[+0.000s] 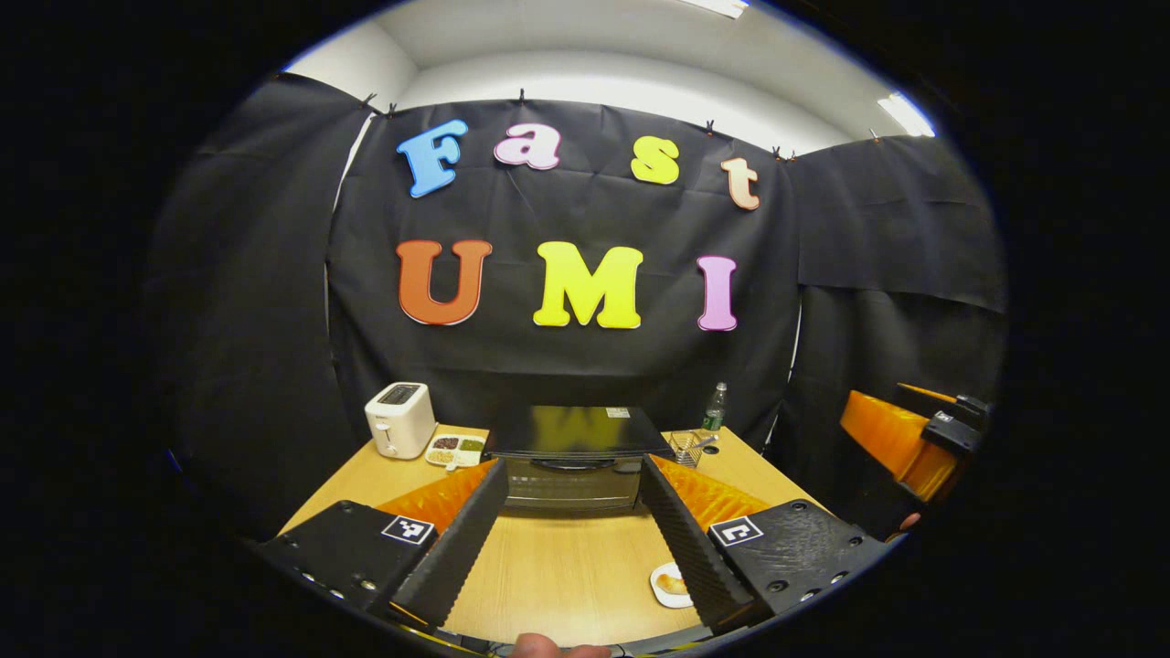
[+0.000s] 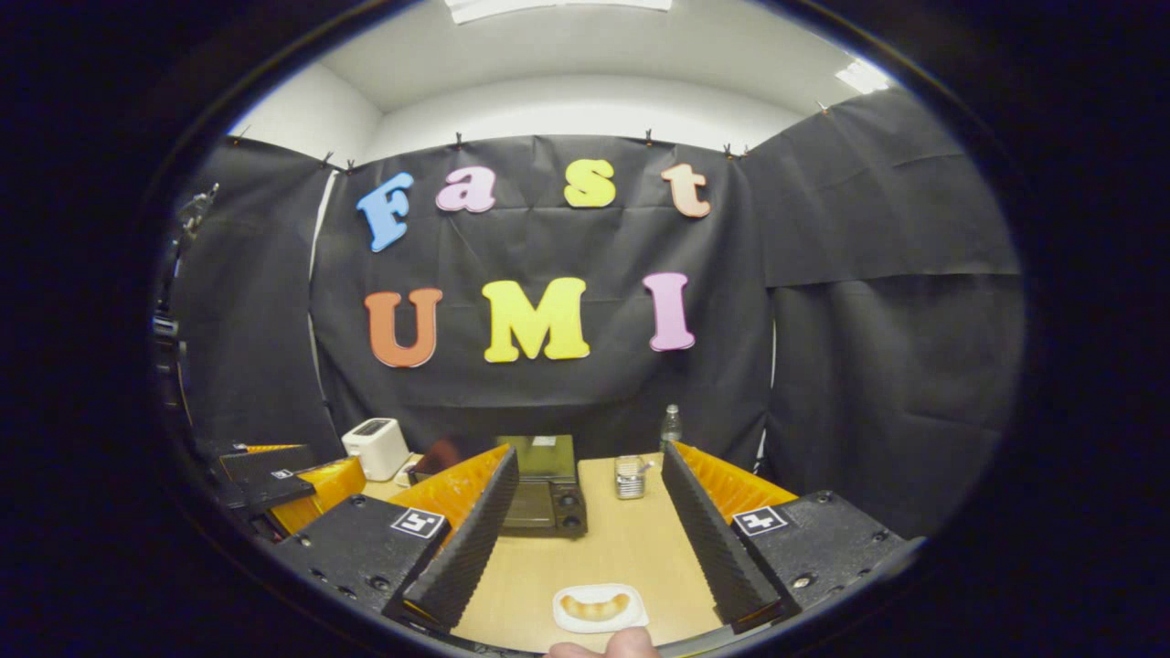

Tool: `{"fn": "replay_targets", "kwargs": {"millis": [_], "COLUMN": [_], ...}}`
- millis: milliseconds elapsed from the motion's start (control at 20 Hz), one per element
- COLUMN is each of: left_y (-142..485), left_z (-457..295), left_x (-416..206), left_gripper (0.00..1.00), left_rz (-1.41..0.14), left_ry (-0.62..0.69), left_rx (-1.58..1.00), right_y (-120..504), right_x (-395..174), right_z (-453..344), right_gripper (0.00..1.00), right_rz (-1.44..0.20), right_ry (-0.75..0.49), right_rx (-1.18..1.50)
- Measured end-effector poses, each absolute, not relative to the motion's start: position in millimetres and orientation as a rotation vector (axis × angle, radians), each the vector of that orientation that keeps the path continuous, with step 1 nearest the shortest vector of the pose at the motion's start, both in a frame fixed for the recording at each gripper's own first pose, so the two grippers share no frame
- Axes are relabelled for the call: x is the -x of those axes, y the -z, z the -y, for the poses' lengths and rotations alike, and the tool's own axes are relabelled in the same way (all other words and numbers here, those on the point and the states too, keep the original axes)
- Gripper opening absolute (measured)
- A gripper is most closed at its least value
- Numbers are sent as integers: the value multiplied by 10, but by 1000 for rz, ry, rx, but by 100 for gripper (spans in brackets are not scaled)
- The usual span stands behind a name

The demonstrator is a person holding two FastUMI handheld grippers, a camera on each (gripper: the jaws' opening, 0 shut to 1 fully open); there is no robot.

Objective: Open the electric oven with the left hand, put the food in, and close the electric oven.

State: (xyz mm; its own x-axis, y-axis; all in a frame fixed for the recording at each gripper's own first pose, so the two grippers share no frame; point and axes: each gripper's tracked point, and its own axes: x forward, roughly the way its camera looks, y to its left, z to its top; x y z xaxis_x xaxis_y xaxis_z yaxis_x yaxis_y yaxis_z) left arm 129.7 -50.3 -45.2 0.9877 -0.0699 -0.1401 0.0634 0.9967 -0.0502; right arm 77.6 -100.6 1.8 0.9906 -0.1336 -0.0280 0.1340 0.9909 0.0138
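- Far left on the table (image 1: 548, 567): toaster (image 1: 399, 419), then a divided dish (image 1: 455, 449) beside it. Not your business today.
- Your left gripper (image 1: 571, 525) is spread wide, nothing between the fingers, and it's aimed dead ahead at the oven (image 1: 574, 457), which sits at the back of the table, well apart from the tips.
- The oven door looks closed, handle (image 1: 573, 465) running crosswise along its top edge, so you'd come in square to that bar.
- Your right gripper (image 2: 590, 525) is just as wide, also empty; the food (image 2: 595, 605) lies on its white plate (image 2: 631, 620) right below it, long side crosswise.
- Left is lined up on the oven, right is nearer the food.
- Rightmost: a jar (image 2: 629, 476) and bottle (image 2: 671, 425).
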Motion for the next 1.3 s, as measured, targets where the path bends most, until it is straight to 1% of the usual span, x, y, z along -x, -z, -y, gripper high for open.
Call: {"fn": "replay_targets", "kwargs": {"millis": [250,450,750,950,1200,1300], "left_y": [785,1200,1627,1846,1914,1936], "left_z": [596,638,561,453,414,415], "left_x": [-2078,-2629,-3351,-3631,-3663,-3641], "left_gripper": [94,94,94,94,95,97], "left_rz": [-200,-302,-373,-402,-403,-412], "left_ry": [70,71,38,11,5,9], "left_rx": [1,37,12,-11,-50,-38], "right_y": [146,293,412,483,534,579], "right_x": [-918,-941,-918,-922,-957,-963], "right_z": [1557,1925,2266,2329,2286,2229], "right_gripper": [100,100,97,97,98,99], "right_rz": [-73,-119,-164,-189,-207,-217], "right_ry": [220,289,371,392,397,389], "right_rx": [-43,-45,-16,-3,-5,-9]}}
